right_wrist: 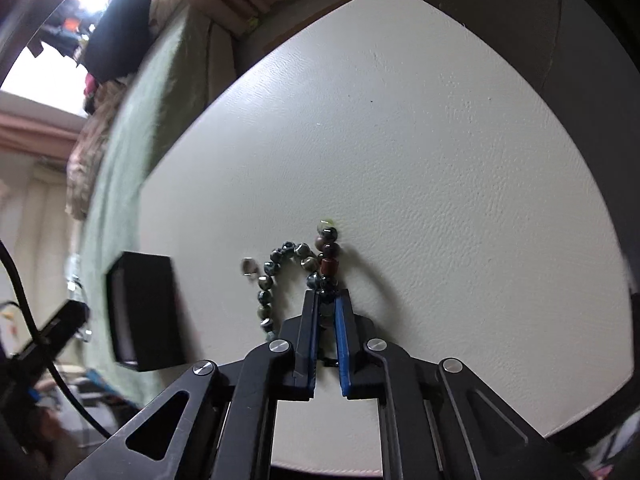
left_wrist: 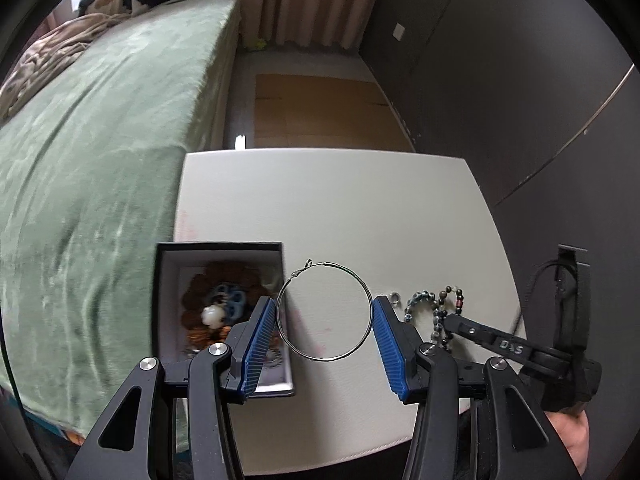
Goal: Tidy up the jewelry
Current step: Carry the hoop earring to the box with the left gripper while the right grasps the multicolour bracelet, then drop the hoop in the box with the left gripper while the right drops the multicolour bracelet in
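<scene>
Right wrist: tool (right_wrist: pixel 327 300) hides clamped bead bracelet (right_wrist: pixel 304 260) end.

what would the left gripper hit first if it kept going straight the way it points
Most likely the thin silver hoop earring, framed between the open blue pads of the left gripper. Beyond it lies only bare white tabletop. Whether the hoop touches the pads is unclear.

The right gripper's (right_wrist: pixel 327 300) fingers hide part of the beaded bracelet (right_wrist: pixel 298 266), and the small ring (right_wrist: pixel 249 267) beside it is blurred.
</scene>
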`<state>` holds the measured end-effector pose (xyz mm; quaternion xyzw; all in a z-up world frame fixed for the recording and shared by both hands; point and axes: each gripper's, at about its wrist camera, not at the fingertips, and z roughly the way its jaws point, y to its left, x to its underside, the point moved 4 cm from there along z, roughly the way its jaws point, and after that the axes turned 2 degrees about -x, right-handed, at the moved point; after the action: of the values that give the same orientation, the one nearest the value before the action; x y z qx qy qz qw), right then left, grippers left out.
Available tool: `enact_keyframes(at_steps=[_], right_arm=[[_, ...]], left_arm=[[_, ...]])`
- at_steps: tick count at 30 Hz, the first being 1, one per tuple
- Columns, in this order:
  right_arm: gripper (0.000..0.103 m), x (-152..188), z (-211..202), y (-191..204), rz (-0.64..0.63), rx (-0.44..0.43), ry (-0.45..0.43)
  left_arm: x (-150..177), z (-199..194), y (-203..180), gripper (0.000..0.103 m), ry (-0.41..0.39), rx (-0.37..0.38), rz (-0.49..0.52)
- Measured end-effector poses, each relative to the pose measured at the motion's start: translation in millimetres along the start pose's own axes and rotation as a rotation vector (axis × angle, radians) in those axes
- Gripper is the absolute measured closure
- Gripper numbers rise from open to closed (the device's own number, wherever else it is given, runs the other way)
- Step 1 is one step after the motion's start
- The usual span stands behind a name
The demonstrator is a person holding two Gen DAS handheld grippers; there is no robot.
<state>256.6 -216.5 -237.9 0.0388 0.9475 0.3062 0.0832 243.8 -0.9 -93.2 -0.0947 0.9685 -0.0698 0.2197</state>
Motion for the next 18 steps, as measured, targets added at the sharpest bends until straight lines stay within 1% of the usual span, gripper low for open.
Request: enact_keyframes(at_steps=[9, 14, 18], right_arm=[[0.093, 3, -32, 19, -0.006, -0.103, -0.077], [0.093, 3, -52, 47, -0.040, -0.197, -0.142], [0.093, 7, -57, 70, -0.073, -0.255, -0.162]], left_arm=[[-4, -23, 26, 0.052, -0.042, 0.013, -0.031], [-6, -37, 45, 0.052, -0.065, -0.001, -0.044], [-3, -39, 57, 0.052, -0.059, -0.011, -0.050]])
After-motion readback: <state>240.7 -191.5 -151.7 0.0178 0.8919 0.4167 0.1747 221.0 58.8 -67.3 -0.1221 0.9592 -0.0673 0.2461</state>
